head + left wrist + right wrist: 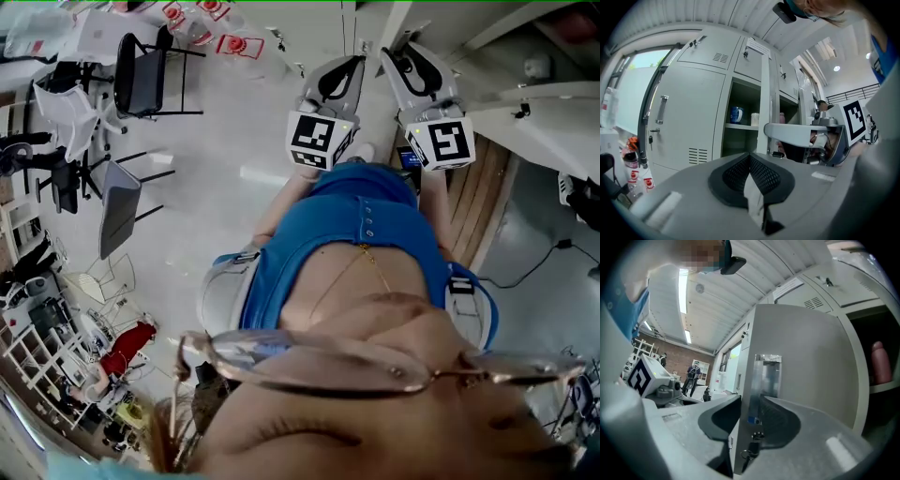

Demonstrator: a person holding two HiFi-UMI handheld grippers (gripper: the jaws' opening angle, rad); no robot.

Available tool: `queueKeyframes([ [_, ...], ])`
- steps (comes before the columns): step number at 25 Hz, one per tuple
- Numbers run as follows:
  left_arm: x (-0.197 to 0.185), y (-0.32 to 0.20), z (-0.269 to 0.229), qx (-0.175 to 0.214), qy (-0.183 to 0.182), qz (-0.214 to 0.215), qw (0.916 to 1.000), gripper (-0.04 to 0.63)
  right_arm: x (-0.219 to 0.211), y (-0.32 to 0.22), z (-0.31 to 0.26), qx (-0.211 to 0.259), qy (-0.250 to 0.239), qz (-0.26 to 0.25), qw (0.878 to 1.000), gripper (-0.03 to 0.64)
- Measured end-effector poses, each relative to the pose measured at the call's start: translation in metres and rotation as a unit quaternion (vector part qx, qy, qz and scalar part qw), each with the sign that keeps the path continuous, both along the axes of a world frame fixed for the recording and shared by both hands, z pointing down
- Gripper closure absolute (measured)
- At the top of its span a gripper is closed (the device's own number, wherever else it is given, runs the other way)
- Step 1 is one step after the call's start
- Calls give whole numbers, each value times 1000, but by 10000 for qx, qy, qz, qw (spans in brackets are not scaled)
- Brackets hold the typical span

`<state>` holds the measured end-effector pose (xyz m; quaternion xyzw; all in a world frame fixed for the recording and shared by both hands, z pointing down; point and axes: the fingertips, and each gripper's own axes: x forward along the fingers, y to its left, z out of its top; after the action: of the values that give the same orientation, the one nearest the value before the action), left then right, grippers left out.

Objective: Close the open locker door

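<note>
The open locker door (806, 362) is grey, with a metal handle plate (766, 376) and a key (749, 451) in its lock. Its free edge lies between the jaws of my right gripper (747, 413), which stand apart around it and do not visibly squeeze it. In the left gripper view the same door (764, 93) shows edge-on, with the right gripper (774, 132) at its edge. My left gripper (751, 164) is shut and empty, held back from the lockers. In the head view both grippers, left (339, 70) and right (417, 66), sit side by side in front of the person's torso.
The open compartment holds a blue mug (736, 114) on a shelf and a pink bottle (880, 363). Closed grey locker doors (689, 117) stand to the left. Chairs (141, 75) stand on the floor behind. A person (693, 373) stands far off by a brick wall.
</note>
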<state>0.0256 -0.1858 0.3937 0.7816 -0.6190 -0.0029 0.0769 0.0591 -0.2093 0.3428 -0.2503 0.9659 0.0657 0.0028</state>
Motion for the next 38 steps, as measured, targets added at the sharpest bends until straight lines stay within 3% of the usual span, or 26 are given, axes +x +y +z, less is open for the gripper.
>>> queueKeyframes([
  [11, -21, -26, 9, -38, 83, -448, 9990, 598, -23, -14, -3, -15, -54, -914, 9958, 509],
  [17, -33, -24, 20, -165, 109, -671, 9976, 598, -34, -25, 0, -20, -157, -1045, 9944, 530],
  [23, -52, -41, 20, -209, 84, -503, 9985, 598, -48, -44, -1, 26, -291, -729, 9969, 555],
  [30, -66, -74, 19, -155, -2, 180, 9997, 598, -66, -67, 2, -194, -251, -46, 9995, 572],
  [38, -87, -110, 21, -125, 97, 837, 9964, 598, -81, -108, 7, -62, -125, 686, 9975, 574],
])
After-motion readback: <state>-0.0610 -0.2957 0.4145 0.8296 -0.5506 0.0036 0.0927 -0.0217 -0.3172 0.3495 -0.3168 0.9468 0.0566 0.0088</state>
